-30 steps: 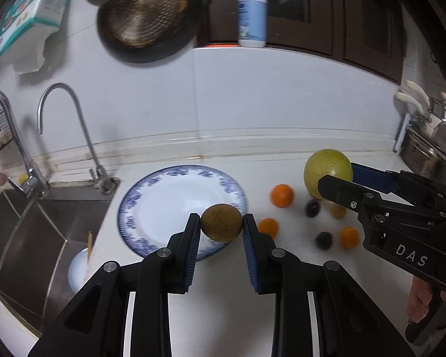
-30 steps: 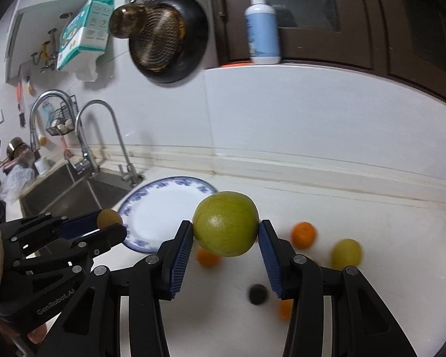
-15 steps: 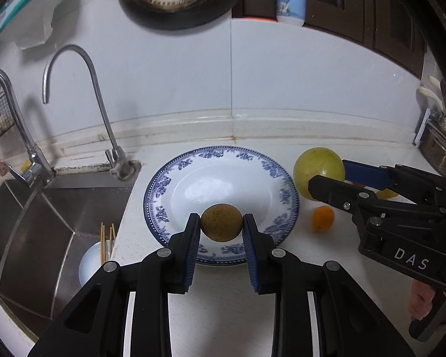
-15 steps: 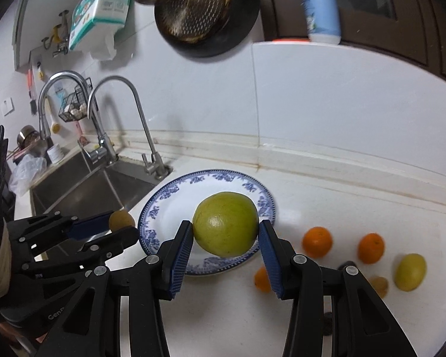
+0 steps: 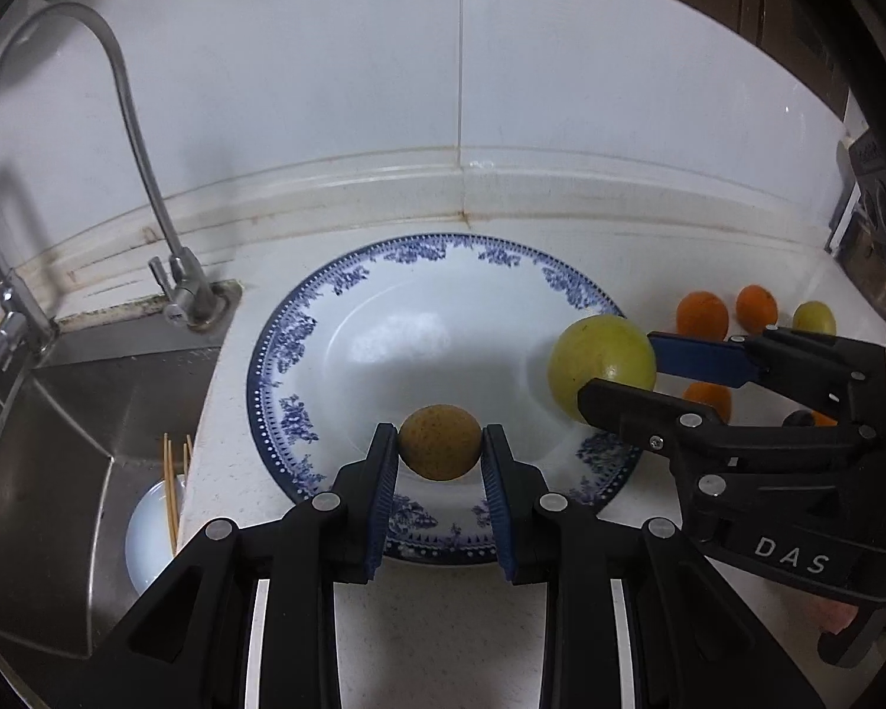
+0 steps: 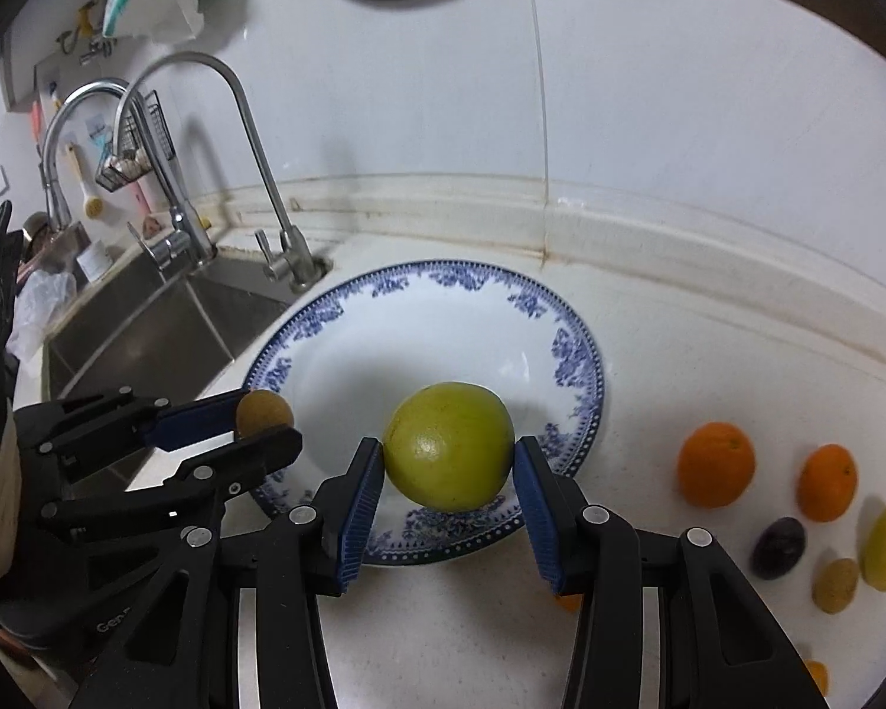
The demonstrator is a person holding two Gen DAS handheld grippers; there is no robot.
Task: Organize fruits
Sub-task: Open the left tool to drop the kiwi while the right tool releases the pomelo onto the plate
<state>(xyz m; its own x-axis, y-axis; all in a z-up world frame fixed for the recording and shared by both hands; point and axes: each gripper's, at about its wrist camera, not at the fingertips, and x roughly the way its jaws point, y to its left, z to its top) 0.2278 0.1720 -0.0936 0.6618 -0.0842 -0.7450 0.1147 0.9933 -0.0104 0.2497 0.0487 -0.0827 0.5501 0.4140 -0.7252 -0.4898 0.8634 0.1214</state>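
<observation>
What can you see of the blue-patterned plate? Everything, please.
The blue-patterned plate is round, glossy white, ceramic by the look, with a blue floral band and a dotted edge around the rim. It lies flat on the pale countertop beside the sink, just in front of the tiled wall's kerb. Nothing lies in its well. A brown fruit and a green fruit are held in the grippers over it; whether either touches it cannot be told.

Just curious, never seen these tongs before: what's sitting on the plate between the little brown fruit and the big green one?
Nothing: in both wrist views only bare white plate shows between the brown fruit and the green fruit, each clamped in its own gripper.
</observation>
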